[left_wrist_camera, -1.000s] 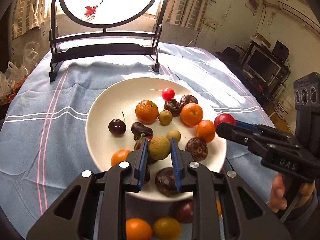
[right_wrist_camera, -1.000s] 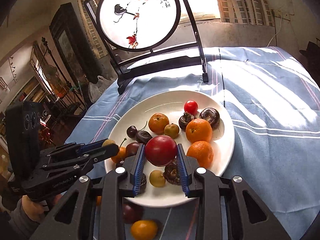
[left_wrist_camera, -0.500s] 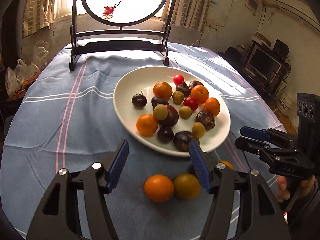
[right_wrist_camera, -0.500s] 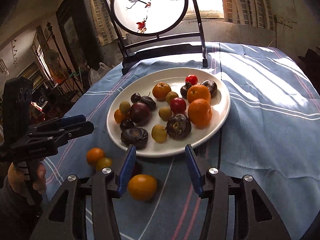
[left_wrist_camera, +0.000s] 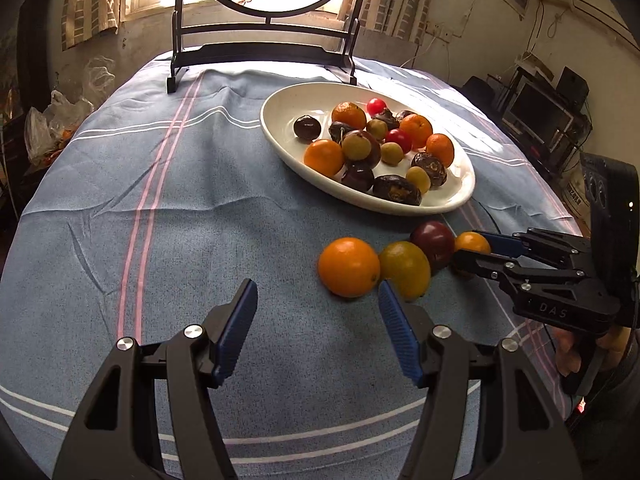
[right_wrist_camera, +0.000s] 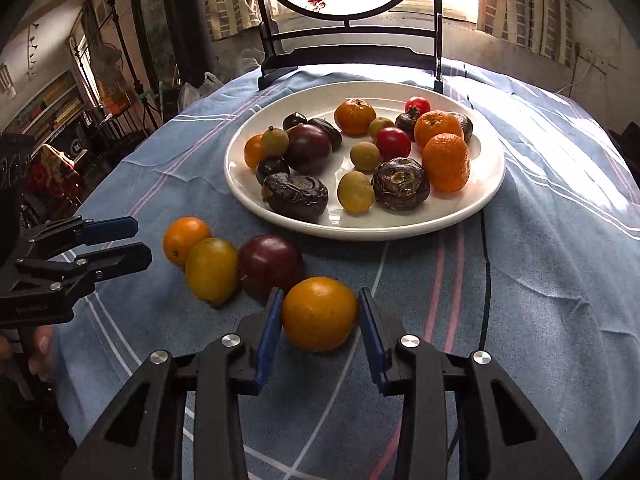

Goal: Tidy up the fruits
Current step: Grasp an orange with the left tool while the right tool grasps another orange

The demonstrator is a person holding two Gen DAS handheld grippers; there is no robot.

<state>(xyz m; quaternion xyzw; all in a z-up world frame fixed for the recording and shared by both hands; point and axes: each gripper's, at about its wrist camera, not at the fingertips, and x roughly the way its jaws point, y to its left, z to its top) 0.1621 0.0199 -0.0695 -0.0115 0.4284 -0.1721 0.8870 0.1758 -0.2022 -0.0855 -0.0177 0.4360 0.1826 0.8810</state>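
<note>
A white plate (left_wrist_camera: 280, 96) holds several oranges, dark plums, small yellow-green fruits and red tomatoes. In front of it lie loose fruits in a row: an orange (left_wrist_camera: 348, 267), a yellow fruit (left_wrist_camera: 405, 270), a dark red plum (left_wrist_camera: 434, 242) and a second orange (right_wrist_camera: 319, 314). My left gripper (left_wrist_camera: 317, 296) is open and holds nothing, its tips just short of the first orange. My right gripper (right_wrist_camera: 320, 300) straddles the second orange with its jaws closing. The left pad touches it and a sliver of gap shows at the right pad. The fruit rests on the cloth.
A blue striped cloth (left_wrist_camera: 160, 200) covers the round table. A black stand with a round painted screen (left_wrist_camera: 264, 44) rises behind the plate. The left gripper (right_wrist_camera: 144, 242) shows at the left edge of the right wrist view, near the first orange (right_wrist_camera: 185, 240). Shelves and clutter surround the table.
Both grippers let go of their fruit over the plate and drew back to the loose fruits in front. The left opened wide. The right opened, then narrowed around an orange.
</note>
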